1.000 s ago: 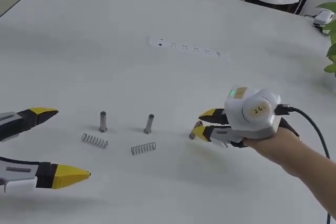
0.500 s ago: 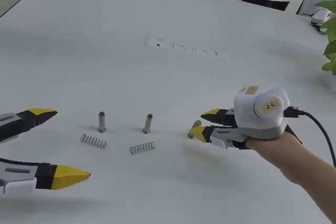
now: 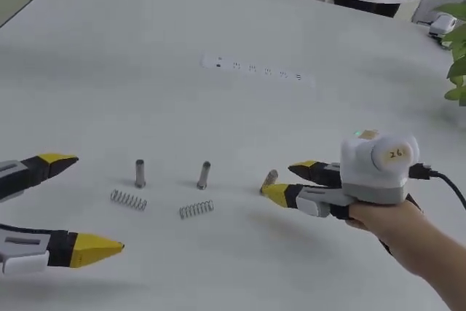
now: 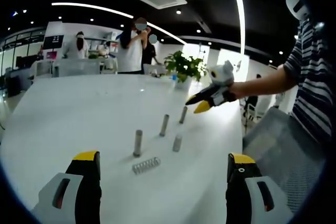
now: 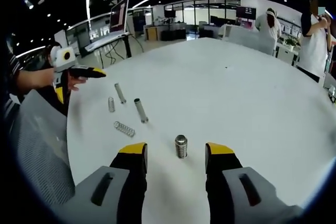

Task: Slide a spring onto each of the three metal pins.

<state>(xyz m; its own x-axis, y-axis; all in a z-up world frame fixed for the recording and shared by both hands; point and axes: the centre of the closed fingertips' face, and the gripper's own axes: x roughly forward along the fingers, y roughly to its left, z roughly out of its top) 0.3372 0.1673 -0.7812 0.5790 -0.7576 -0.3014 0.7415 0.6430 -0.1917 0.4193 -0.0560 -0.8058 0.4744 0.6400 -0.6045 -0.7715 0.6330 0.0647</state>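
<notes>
Head view: on the white table (image 3: pixel 240 136) a white power strip (image 3: pixel 251 69) lies far back. Two bare grey metal pins (image 3: pixel 140 172) stand upright, a loose coiled wire spring (image 3: pixel 128 199) lying before each. A third pin wearing a spring (image 3: pixel 270 178) stands at the right gripper (image 3: pixel 289 180) tips.

Left gripper view: the left gripper (image 4: pixel 164 157) gapes wide, empty.

Right gripper view: jaws parted, flanking the sprung pin without touching.

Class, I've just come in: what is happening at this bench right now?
A person works at a table with a hand-held gripper in each hand. The right hand-held gripper is open, its jaws just short of the right pin, which carries a fitted spring. The left hand-held gripper is open, holding nothing. The left pin and middle pin stand bare, the left spring and middle spring lying before them.
</notes>
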